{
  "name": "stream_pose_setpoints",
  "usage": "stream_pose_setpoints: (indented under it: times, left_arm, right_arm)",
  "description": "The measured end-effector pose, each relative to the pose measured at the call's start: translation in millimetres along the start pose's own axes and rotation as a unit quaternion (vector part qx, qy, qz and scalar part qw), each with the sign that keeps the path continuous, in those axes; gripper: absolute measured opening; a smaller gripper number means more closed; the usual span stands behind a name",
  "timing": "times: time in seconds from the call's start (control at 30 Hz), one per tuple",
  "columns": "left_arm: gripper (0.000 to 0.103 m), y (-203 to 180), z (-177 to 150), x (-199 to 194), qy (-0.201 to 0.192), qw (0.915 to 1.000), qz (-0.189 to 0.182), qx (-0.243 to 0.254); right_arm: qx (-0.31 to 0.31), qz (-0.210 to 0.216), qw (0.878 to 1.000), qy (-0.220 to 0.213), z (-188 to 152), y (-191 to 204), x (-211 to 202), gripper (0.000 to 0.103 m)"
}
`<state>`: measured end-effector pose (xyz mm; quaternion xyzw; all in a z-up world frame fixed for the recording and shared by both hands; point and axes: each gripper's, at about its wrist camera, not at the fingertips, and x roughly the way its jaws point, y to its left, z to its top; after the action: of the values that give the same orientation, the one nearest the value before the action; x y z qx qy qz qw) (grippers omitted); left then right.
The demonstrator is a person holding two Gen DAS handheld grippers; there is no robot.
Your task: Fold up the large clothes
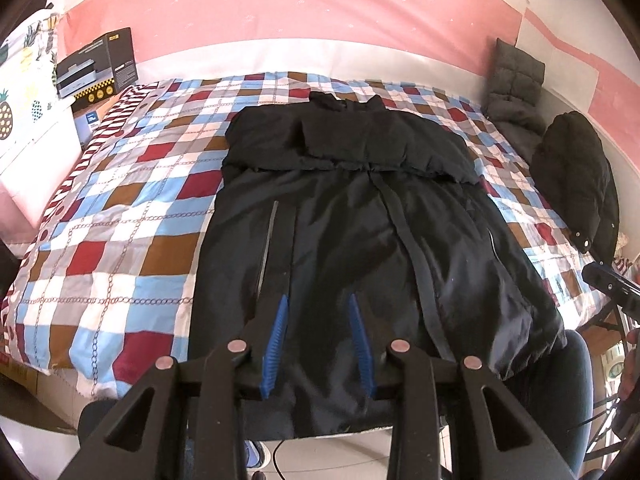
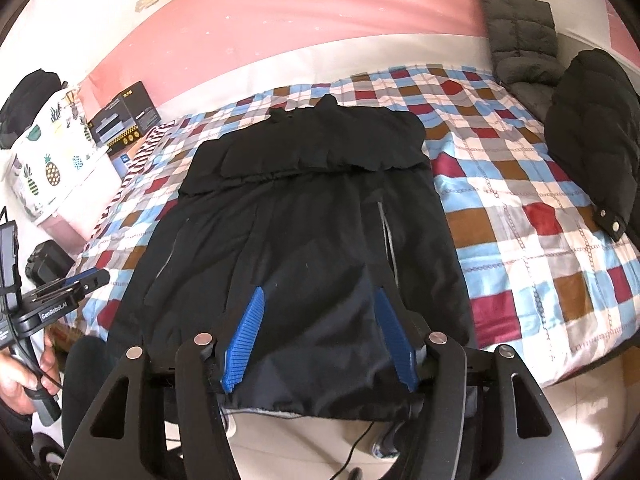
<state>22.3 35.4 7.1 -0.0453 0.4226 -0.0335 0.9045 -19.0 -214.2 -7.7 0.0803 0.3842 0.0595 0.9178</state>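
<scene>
A long black coat [image 1: 352,216] lies flat on the checked bedspread [image 1: 120,216], collar at the far end, sleeves folded across its chest, hem hanging over the near bed edge. It also shows in the right wrist view [image 2: 312,232]. My left gripper [image 1: 318,300] is open and empty, hovering over the coat's lower left part. My right gripper [image 2: 320,292] is open and empty, hovering over the coat's lower right part near the hem. The left gripper's body [image 2: 52,296] shows at the left edge of the right wrist view.
A second black jacket [image 2: 592,148] lies at the bed's right side, with a grey quilted cushion [image 2: 520,36] behind it. Dark boxes [image 1: 96,68] and a pineapple-print bag [image 2: 52,156] stand at the far left. A pink wall is behind the bed.
</scene>
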Motion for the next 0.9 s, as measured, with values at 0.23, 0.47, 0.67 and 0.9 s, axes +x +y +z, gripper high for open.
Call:
stream_pose_setpoints:
  times: [0.23, 0.47, 0.67, 0.9]
  left_arm:
    - [0.034, 10.9, -14.9, -3.9, 0.002, 0.9999, 0.007, -0.011]
    - [0.034, 24.8, -25.1, 1.1, 0.007, 0.9993, 0.032, -0.019]
    - [0.034, 41.7, -30.7, 19.4, 0.024, 0.998, 0.049, -0.032]
    - [0.05, 70.0, -31.1, 47.8, 0.051, 0.9955, 0.055, -0.057]
  right_arm:
    - [0.011, 0.0, 1.0, 0.0, -13.1, -9.6, -4.2, 0.059]
    - [0.038, -0.003, 0.999, 0.017, -30.0, -28.9, 2.2, 0.065]
    - [0.06, -0.016, 0.997, 0.037, -38.1, -56.9, 14.6, 0.069]
    - [0.095, -0.034, 0.993, 0.064, -37.2, -99.0, 37.9, 0.069]
